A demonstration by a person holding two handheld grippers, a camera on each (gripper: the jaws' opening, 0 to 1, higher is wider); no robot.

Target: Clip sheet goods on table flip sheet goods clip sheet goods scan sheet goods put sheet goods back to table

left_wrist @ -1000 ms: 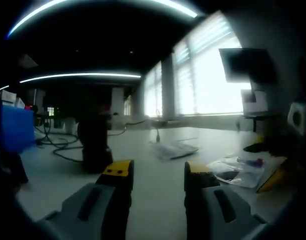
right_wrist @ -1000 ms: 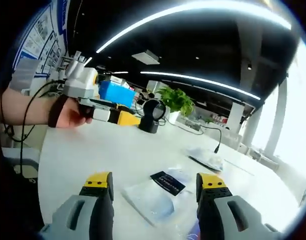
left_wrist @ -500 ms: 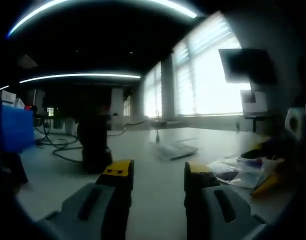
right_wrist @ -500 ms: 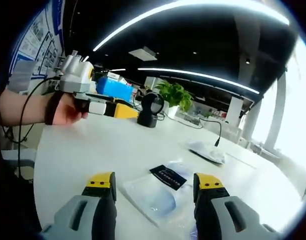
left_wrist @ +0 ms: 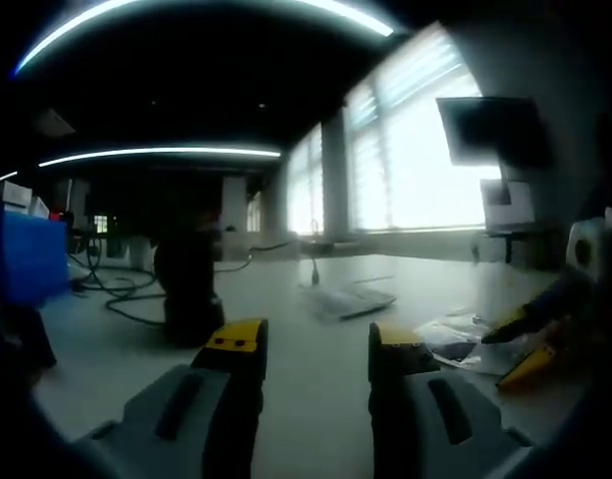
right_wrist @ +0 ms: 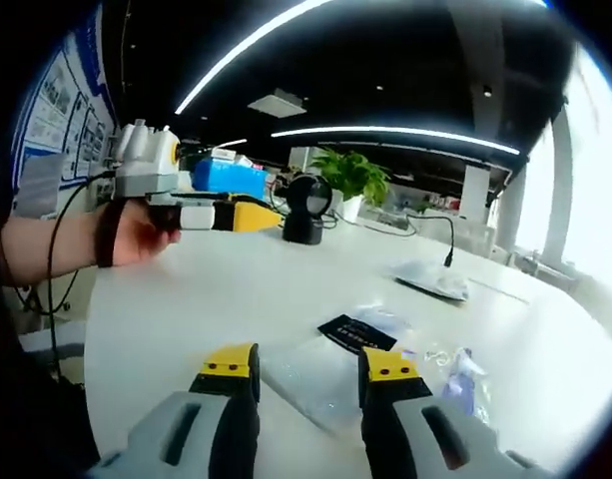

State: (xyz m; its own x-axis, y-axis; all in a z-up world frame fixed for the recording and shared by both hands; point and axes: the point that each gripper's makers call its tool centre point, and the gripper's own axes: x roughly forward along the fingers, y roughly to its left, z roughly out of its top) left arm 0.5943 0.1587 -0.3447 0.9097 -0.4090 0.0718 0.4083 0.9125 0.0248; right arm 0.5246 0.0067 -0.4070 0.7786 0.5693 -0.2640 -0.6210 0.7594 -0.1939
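A clear plastic packet (right_wrist: 320,371) with a black label (right_wrist: 357,334) lies flat on the white table (right_wrist: 176,299). My right gripper (right_wrist: 307,364) hovers low over its near edge, jaws partly closed with a gap still between them and the packet's edge in that gap. In the left gripper view the same packet (left_wrist: 463,339) lies at the right, with the right gripper's yellow tips (left_wrist: 525,349) at its edge. My left gripper (left_wrist: 315,341) stands open above bare table (left_wrist: 306,309); a hand (right_wrist: 136,232) holds that left gripper (right_wrist: 256,216) up at the left.
A black scanner on a stand (right_wrist: 307,208) (left_wrist: 191,284) sits beyond the packet. Another flat packet (right_wrist: 435,279) (left_wrist: 350,297) lies farther back near a cable. A small bag with a blue item (right_wrist: 460,364) lies right of the packet. A blue box (right_wrist: 231,180) and a plant (right_wrist: 355,180) stand behind.
My right gripper has dropped closer to the packet and its jaws have narrowed around its edge. The left gripper has stayed still and open.
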